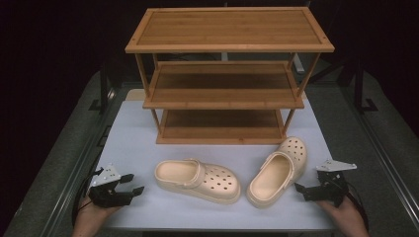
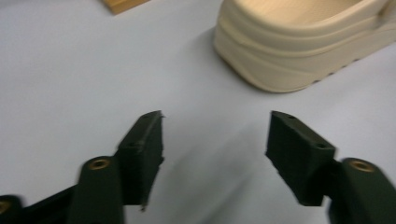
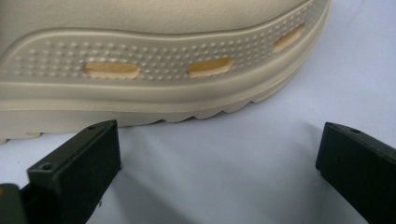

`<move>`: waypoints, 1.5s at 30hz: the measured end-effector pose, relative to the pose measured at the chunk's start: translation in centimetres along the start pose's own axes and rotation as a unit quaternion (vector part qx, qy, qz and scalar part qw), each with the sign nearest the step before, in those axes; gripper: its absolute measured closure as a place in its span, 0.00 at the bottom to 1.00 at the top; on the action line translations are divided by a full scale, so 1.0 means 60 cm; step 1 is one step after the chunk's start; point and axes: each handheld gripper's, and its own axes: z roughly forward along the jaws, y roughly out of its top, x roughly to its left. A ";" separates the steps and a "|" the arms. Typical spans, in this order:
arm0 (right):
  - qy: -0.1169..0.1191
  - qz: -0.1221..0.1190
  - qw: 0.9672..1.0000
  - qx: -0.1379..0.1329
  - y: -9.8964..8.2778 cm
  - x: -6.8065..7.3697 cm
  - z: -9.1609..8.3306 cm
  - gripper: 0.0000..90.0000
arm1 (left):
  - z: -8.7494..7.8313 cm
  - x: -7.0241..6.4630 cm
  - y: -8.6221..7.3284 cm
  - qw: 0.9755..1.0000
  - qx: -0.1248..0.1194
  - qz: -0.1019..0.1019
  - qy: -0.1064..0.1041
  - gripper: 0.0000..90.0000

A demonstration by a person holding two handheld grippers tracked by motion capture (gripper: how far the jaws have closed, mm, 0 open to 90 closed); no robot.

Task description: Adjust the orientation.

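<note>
Two cream foam clogs lie on the white table (image 1: 133, 138) in front of a three-tier bamboo shoe rack (image 1: 227, 74). The left clog (image 1: 197, 179) lies sideways with its toe to the right; its heel end (image 2: 299, 46) fills the upper right of the left gripper view. The right clog (image 1: 277, 171) points toward the rack, and its side wall (image 3: 154, 60) looms close in the right gripper view. My left gripper (image 1: 132, 185) rests open at the table's front left, a short way left of that clog. My right gripper (image 1: 302, 190) is open just right of the right clog's heel. Both hold nothing.
All three shelves of the rack are bare. The table's front edge runs just below both hands (image 1: 91, 217). Grey floor and metal rails (image 1: 380, 148) flank the table on both sides. A corner of the rack's base (image 2: 121, 5) shows in the left gripper view.
</note>
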 end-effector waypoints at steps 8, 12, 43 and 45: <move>0.000 0.000 1.000 0.000 0.000 0.000 0.000 0.00 | -0.007 -0.034 0.032 0.998 -0.009 0.017 -0.053 0.87; 0.000 0.000 1.000 0.001 0.000 0.000 0.000 0.00 | -0.002 -0.053 0.051 0.997 -0.013 0.035 -0.071 1.00; -0.001 0.000 1.000 0.001 0.000 0.000 0.000 0.00 | 0.115 -0.210 0.162 0.970 -0.012 0.121 -0.210 1.00; -0.001 0.000 1.000 0.001 0.000 0.000 0.000 0.00 | 0.123 -0.218 0.167 0.969 -0.010 0.125 -0.213 1.00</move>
